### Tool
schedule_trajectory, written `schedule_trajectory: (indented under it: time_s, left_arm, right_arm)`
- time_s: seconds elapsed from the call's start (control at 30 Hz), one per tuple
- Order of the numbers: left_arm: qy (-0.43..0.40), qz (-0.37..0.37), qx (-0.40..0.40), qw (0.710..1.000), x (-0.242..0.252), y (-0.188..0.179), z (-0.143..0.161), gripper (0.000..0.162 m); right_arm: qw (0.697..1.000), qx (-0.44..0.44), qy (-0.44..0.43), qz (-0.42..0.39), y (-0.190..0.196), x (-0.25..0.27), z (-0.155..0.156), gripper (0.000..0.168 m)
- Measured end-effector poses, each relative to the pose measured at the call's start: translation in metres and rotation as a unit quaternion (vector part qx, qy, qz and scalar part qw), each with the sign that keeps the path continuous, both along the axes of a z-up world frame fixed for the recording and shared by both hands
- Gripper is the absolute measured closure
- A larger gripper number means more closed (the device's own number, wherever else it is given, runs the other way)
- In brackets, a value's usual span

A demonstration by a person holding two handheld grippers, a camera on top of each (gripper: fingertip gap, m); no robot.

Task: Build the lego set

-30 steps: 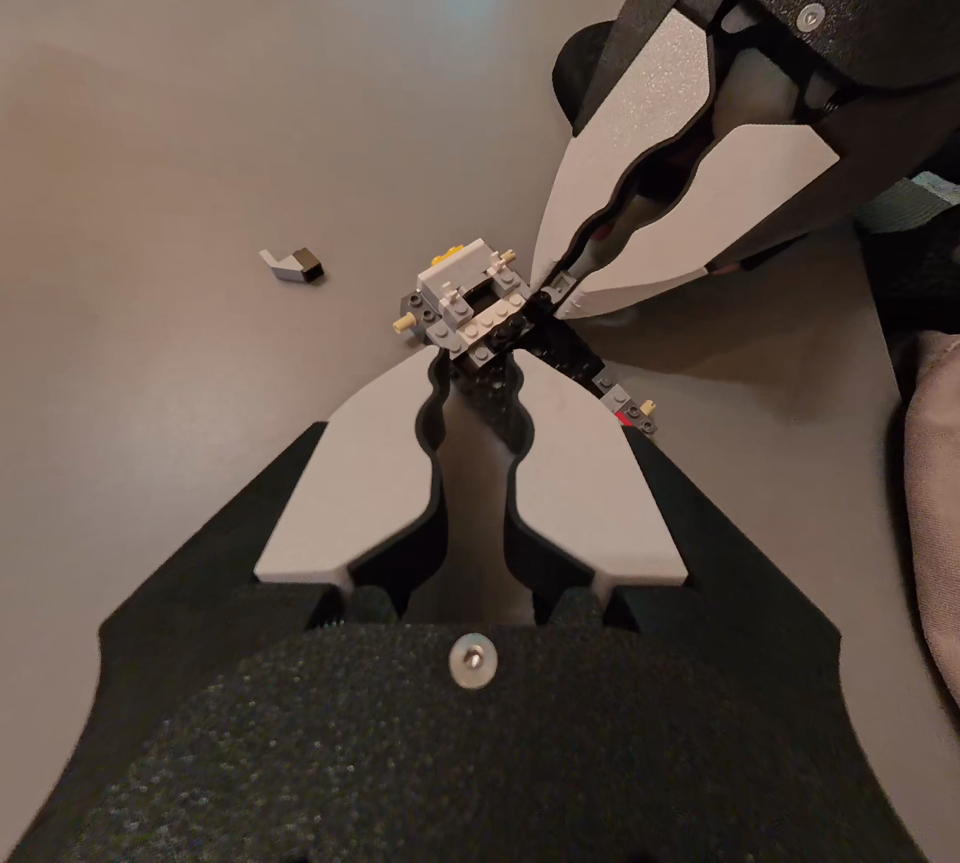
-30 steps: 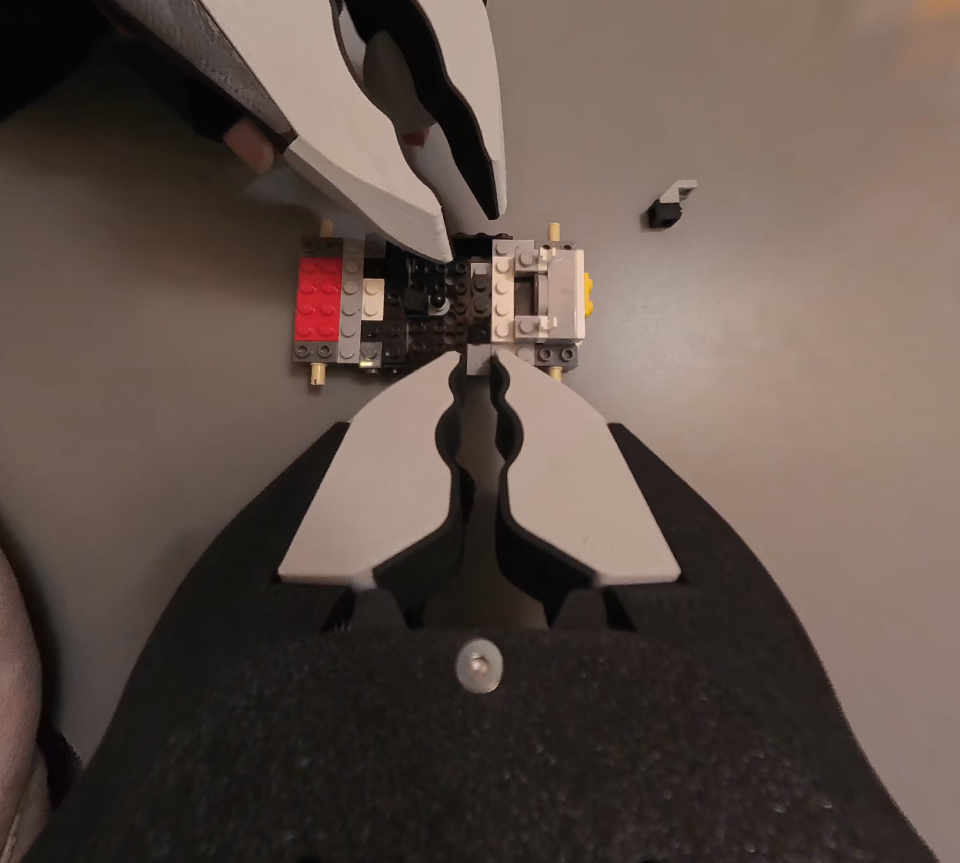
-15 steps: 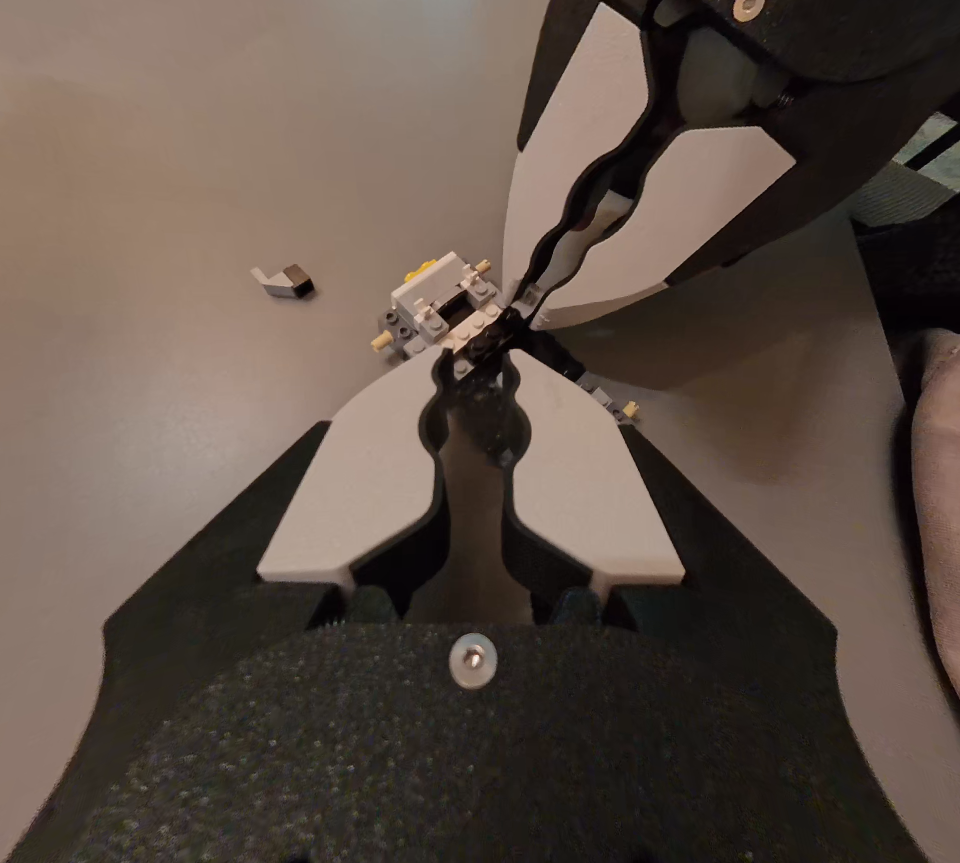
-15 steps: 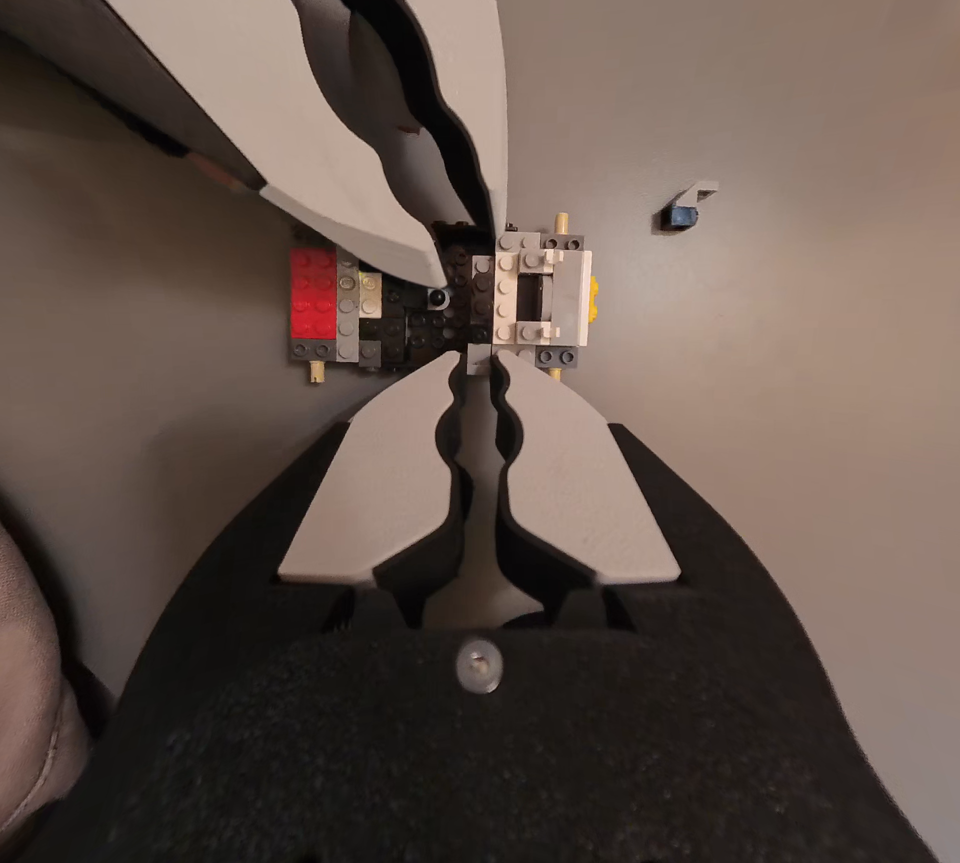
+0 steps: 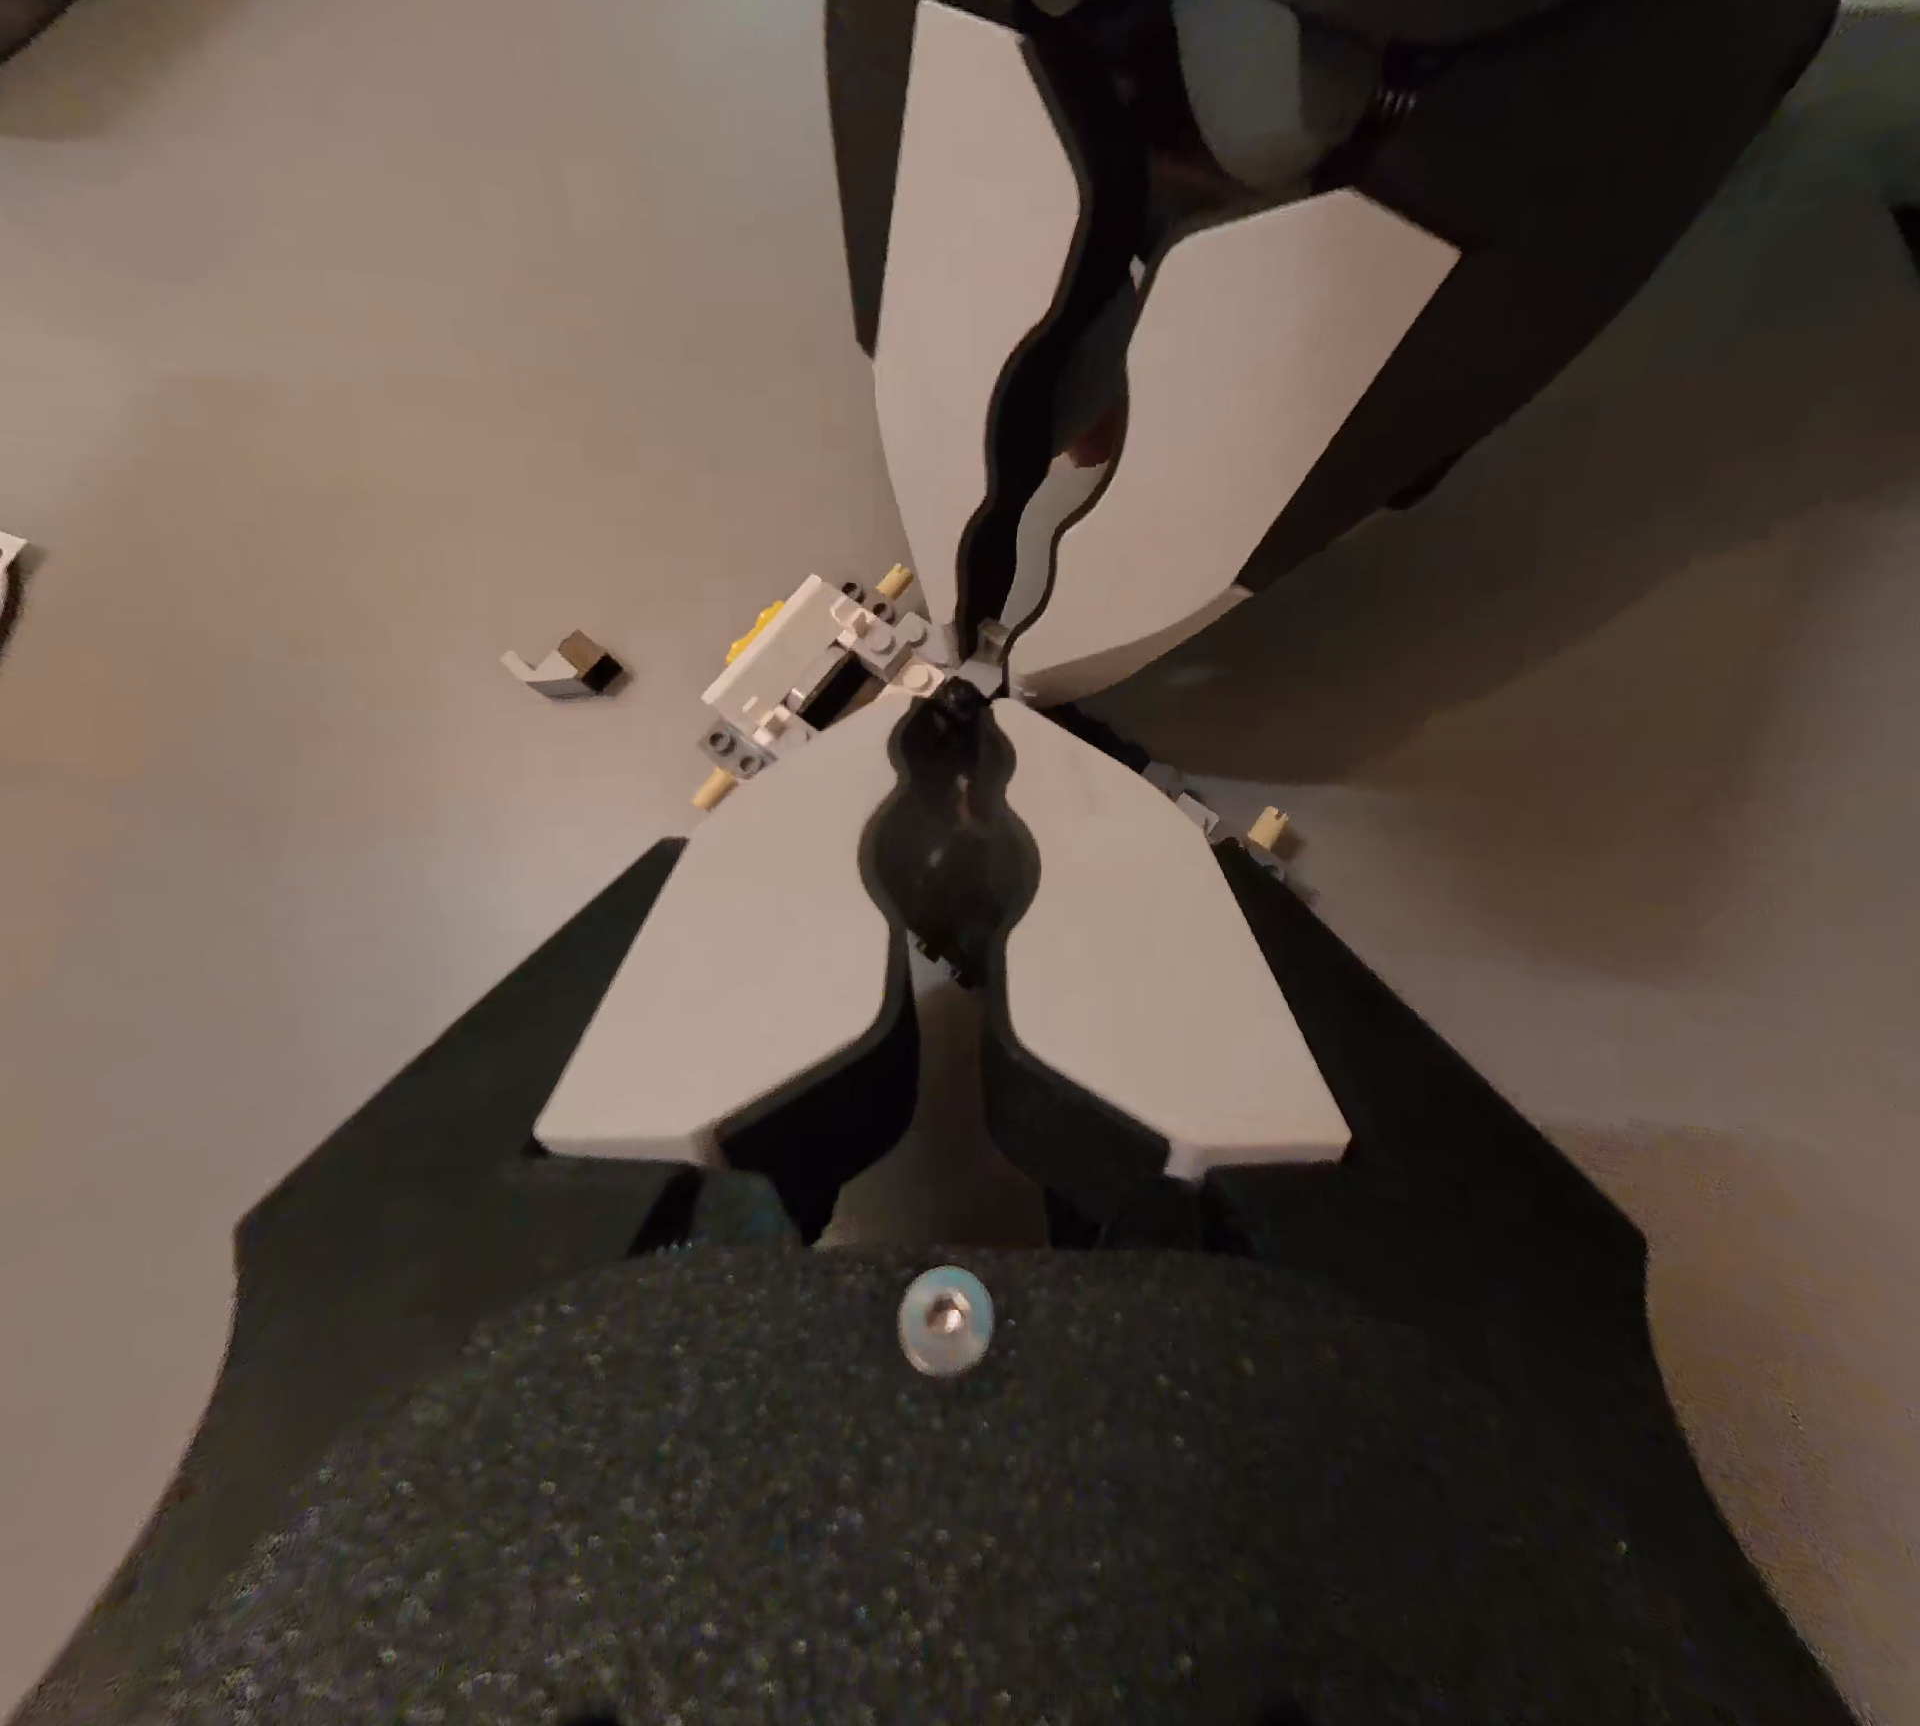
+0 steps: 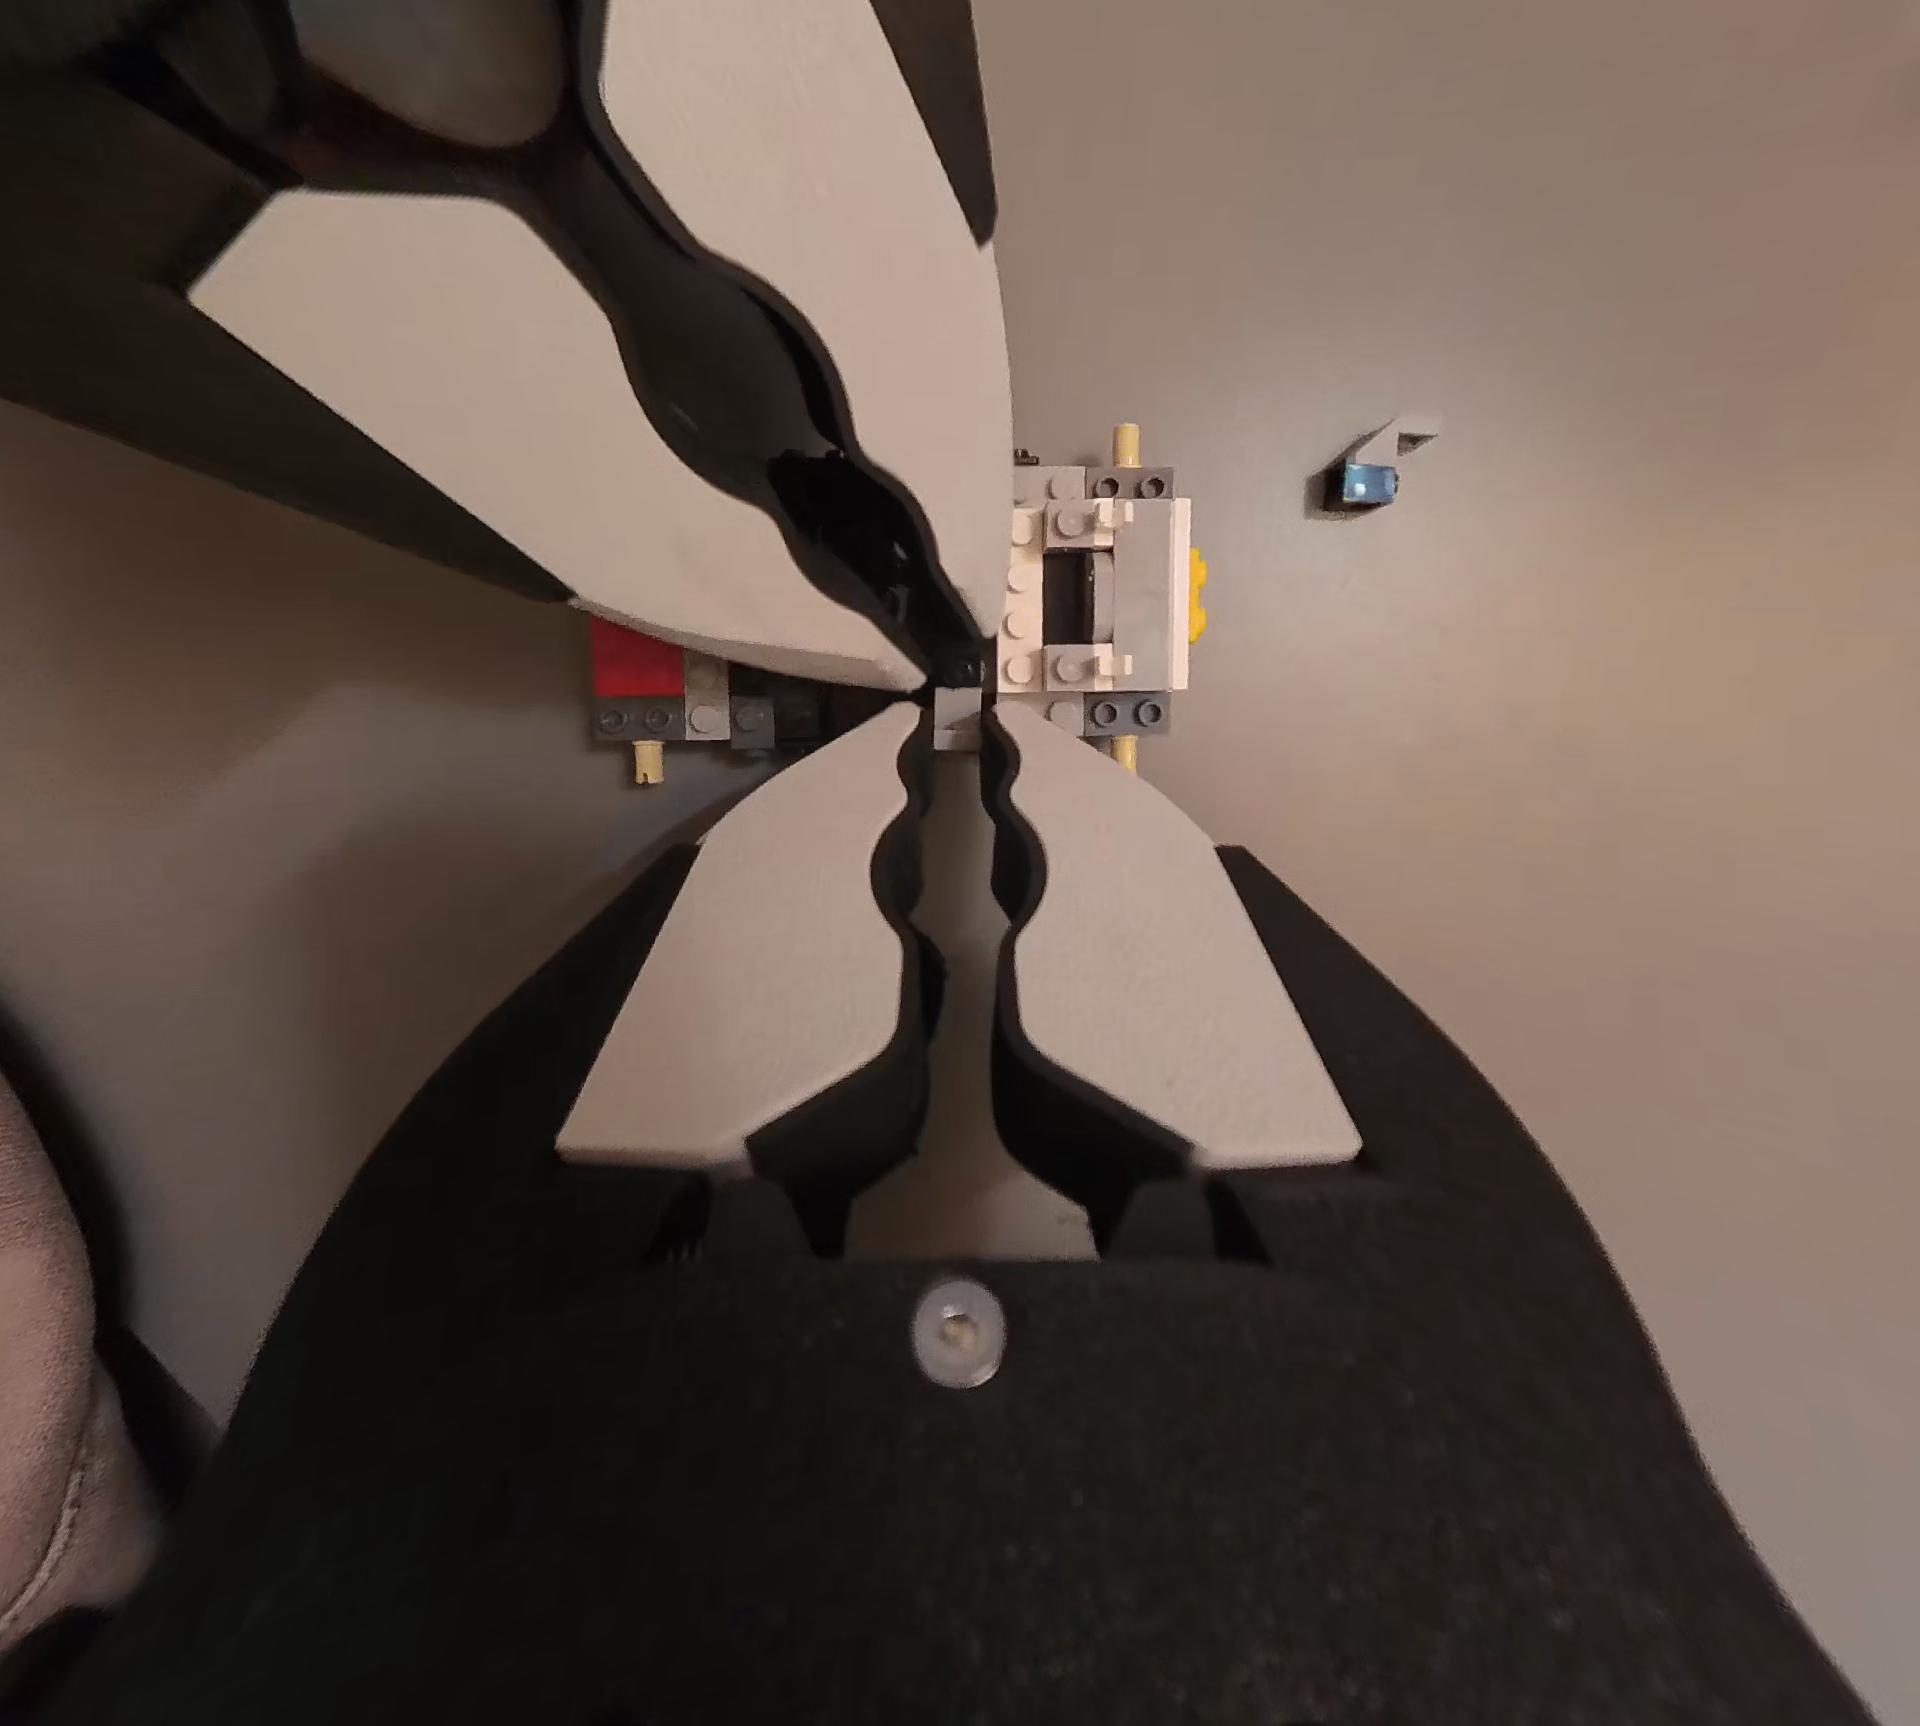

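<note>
The model [image 6: 1091, 596] lies flat on the table [image 6: 1558, 170], hemmed between both claws. The right claw [image 6: 956, 720] is pinched on a small grey piece [image 6: 956, 708] at the model's near edge, its tips meeting the left claw's tips. The left claw [image 5: 951, 710] comes in from the opposite side, tips nearly together over the black middle of the model; whether it grips a stud there I cannot tell. Ahead and right of the right claw, the model's white-and-grey end stays uncovered, then bare table. A loose piece [image 6: 1371, 471] lies well apart there. The red end [image 6: 634, 668] shows left, under the left claw's finger.
</note>
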State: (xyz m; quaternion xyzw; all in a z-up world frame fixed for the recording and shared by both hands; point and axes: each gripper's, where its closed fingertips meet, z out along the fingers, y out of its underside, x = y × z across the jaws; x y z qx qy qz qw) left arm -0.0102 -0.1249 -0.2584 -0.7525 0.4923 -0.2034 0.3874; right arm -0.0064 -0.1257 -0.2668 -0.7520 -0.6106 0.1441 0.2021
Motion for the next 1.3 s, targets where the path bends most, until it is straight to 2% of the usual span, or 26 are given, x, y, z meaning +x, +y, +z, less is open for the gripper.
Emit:
schedule_trajectory:
  time_s: [0.3,0.6,0.83,1.1,1.3]
  left_arm:
    - [0.034,-0.004,0.036,0.999,0.000,0.005,-0.002,0.157]
    - [0.036,0.008,0.042,0.998,-0.001,0.007,-0.001,0.161]
    - [0.033,0.011,0.040,0.999,-0.001,0.008,-0.001,0.161]
    - [0.035,0.010,0.040,0.999,-0.005,0.008,0.000,0.149]
    - [0.040,0.011,0.031,0.999,-0.008,0.009,-0.003,0.148]
  right_arm:
    - [1.000,0.005,0.001,0.008,0.005,-0.001,0.000,0.161]
    - [0.999,0.017,0.038,0.013,0.008,-0.001,0.001,0.155]
    - [0.998,0.038,0.050,0.031,0.010,-0.001,0.002,0.160]
    - [0.996,0.050,0.027,0.067,0.010,-0.003,0.001,0.161]
    - [0.997,0.032,0.010,0.068,0.011,-0.003,0.001,0.161]
